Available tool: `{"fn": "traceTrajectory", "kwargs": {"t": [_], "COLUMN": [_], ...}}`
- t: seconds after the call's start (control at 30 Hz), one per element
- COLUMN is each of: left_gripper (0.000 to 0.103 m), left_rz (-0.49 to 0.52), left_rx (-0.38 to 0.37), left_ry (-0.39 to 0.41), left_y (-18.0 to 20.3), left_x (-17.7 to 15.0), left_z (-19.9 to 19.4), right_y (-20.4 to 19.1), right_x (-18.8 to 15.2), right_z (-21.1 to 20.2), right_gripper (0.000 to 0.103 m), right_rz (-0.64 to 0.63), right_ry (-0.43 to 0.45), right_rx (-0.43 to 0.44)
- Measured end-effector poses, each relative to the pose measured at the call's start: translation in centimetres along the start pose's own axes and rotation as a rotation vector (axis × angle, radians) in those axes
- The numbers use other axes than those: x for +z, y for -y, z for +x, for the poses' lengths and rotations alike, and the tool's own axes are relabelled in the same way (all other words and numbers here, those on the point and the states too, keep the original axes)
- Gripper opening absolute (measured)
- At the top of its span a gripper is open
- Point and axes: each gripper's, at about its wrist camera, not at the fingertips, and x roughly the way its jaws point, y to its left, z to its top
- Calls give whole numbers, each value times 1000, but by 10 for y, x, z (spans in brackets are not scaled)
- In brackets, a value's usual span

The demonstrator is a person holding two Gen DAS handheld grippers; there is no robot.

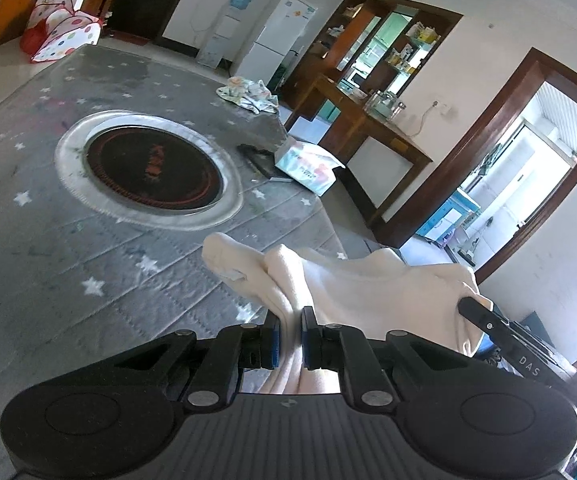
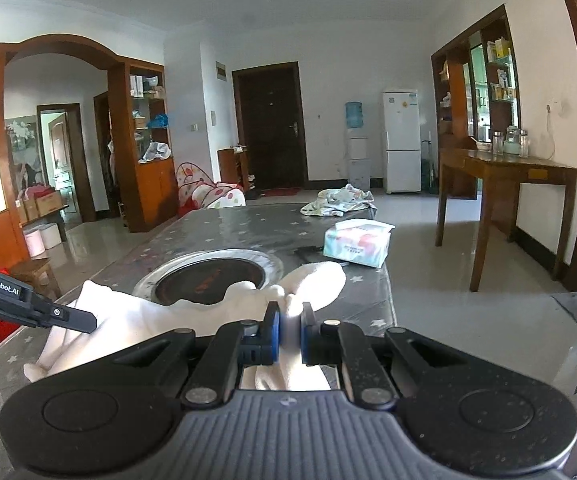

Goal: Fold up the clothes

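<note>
A cream-white garment (image 1: 368, 284) hangs between both grippers above the near end of the grey star-patterned table (image 1: 88, 260). My left gripper (image 1: 290, 316) is shut on a bunched edge of it. My right gripper (image 2: 289, 314) is shut on another edge of the same garment (image 2: 136, 316). The right gripper's finger (image 1: 484, 320) shows at the right of the left wrist view, and the left gripper's finger (image 2: 68, 318) at the left of the right wrist view. The cloth sags between them; its lower part is hidden behind the gripper bodies.
A round black hotplate with a metal rim (image 1: 152, 168) sits in the table's middle. A tissue pack (image 1: 308, 162) and a dark flat object (image 1: 260, 158) lie at the right edge. A crumpled patterned cloth (image 1: 248, 94) lies at the far end. A wooden side table (image 2: 504, 184) stands right.
</note>
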Motion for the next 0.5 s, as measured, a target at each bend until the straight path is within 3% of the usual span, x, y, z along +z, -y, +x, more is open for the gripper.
{"fn": "traceTrajectory", "kwargs": {"t": [0.5], "left_gripper": [11], "left_rz": [-4], "left_rx": [37], "left_ry": [-73], "left_y": [-4], "left_x": [11], "left_z": [55], "right_y": [24], "right_x": [-14], "right_z": [33], "right_gripper": [8], "right_rz": [35], "right_ry": [-54], "right_rx": [-35]}}
